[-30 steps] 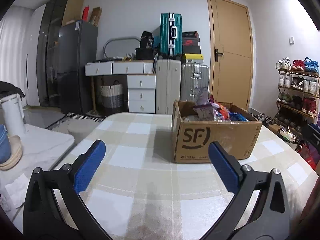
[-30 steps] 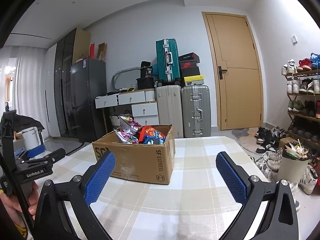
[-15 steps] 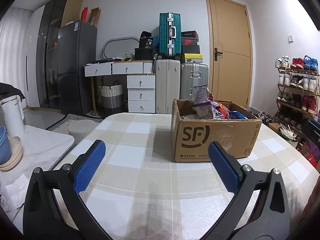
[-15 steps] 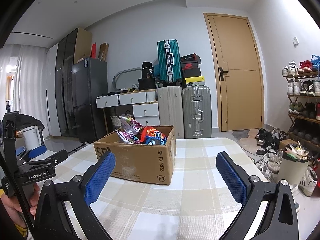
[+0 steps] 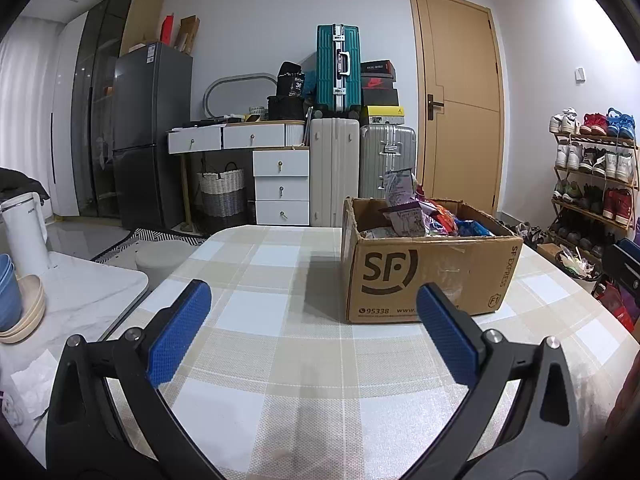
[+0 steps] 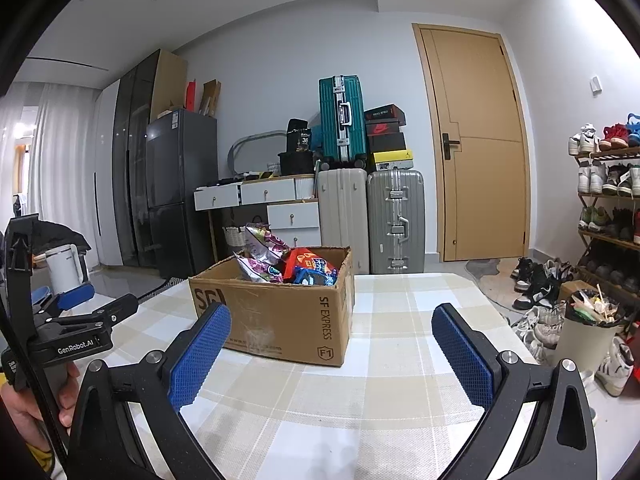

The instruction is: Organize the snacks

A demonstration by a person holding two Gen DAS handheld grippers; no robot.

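A brown cardboard box [image 5: 428, 276] marked SF stands on the checked table, filled with several snack bags [image 5: 416, 220]. My left gripper [image 5: 312, 316] hovers open over the table, short of the box's near-left corner, nothing between its blue pads. In the right wrist view the same cardboard box [image 6: 280, 316] sits ahead to the left, with colourful snack bags [image 6: 292, 266] sticking out of its top. My right gripper [image 6: 332, 344] is open and holds nothing, its left pad in line with the box front. The left gripper [image 6: 76, 312], held by a hand, shows at the far left.
The checked tablecloth [image 5: 280, 360] covers a rounded table. A white marble side surface [image 5: 80, 292] at left holds a kettle [image 5: 24, 232] and stacked bowls [image 5: 16, 304]. Suitcases [image 5: 360, 168], drawers, a fridge and a door stand behind. A shoe rack [image 6: 608, 216] and bin [image 6: 588, 332] stand right of the table.
Both views have tilted slightly, so the box sits a little lower in each frame. Both grippers stay open and nothing was picked up.
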